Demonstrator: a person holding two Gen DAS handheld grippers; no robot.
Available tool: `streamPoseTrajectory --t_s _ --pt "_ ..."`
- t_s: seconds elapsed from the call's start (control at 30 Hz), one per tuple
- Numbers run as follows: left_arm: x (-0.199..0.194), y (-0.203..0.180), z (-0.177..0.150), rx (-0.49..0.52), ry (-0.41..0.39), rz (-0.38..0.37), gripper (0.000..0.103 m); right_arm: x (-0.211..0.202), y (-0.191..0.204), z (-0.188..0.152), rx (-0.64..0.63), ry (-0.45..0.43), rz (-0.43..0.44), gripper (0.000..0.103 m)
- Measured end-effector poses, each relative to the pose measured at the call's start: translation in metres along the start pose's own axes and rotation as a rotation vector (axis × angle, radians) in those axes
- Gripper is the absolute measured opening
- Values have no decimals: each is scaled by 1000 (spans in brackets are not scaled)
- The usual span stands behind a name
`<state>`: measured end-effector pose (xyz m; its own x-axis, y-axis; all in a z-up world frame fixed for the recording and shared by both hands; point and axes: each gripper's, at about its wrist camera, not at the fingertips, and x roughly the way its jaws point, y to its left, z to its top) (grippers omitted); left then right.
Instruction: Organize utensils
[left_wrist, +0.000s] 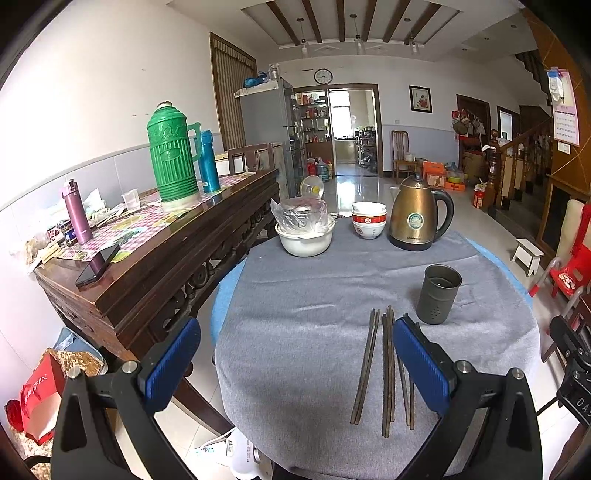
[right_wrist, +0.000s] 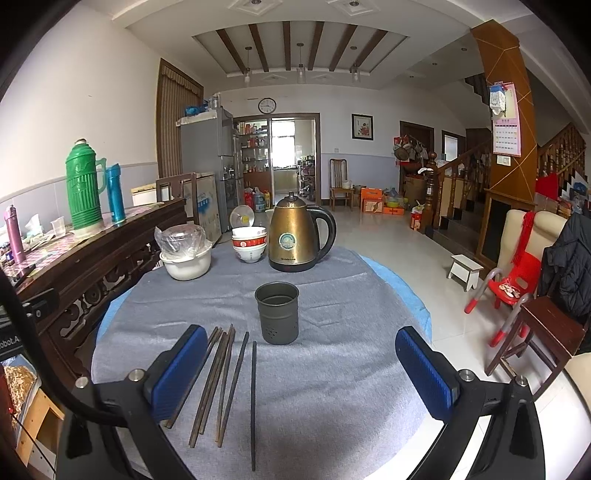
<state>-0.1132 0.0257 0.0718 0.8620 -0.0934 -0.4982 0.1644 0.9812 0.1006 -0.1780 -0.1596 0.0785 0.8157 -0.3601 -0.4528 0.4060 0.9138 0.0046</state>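
Several dark wooden chopsticks (left_wrist: 386, 373) (right_wrist: 221, 384) lie side by side on the grey cloth of the round table (left_wrist: 303, 332) (right_wrist: 332, 387). A dark metal utensil holder (left_wrist: 438, 294) (right_wrist: 277, 312) stands upright just beyond their far ends, with nothing visible inside. My left gripper (left_wrist: 295, 365) is open above the table's near left part, its right finger over the rightmost chopsticks. My right gripper (right_wrist: 301, 373) is open too, holding nothing; the chopsticks lie by its left finger and the holder is straight ahead.
At the table's far side stand a gold kettle (left_wrist: 417, 214) (right_wrist: 295, 236), stacked bowls (left_wrist: 368, 220) (right_wrist: 249, 243) and a white pot with a wrapped lid (left_wrist: 304, 232) (right_wrist: 184, 254). A wooden sideboard (left_wrist: 147, 266) with flasks runs along the left. Chairs (right_wrist: 546, 325) stand to the right.
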Motion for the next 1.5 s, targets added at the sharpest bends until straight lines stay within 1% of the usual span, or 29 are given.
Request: streamPoseTrajectory --t_s 0.5,1.2,1.5 --pt "-3 3 -2 -1 7 -6 103 -5 1 -2 1 7 -1 103" --pt "5 1 0 4 17 -11 103 -6 5 -2 -4 12 -2 103" --pt "21 0 1 3 48 -13 103 12 11 1 -19 53 7 103"
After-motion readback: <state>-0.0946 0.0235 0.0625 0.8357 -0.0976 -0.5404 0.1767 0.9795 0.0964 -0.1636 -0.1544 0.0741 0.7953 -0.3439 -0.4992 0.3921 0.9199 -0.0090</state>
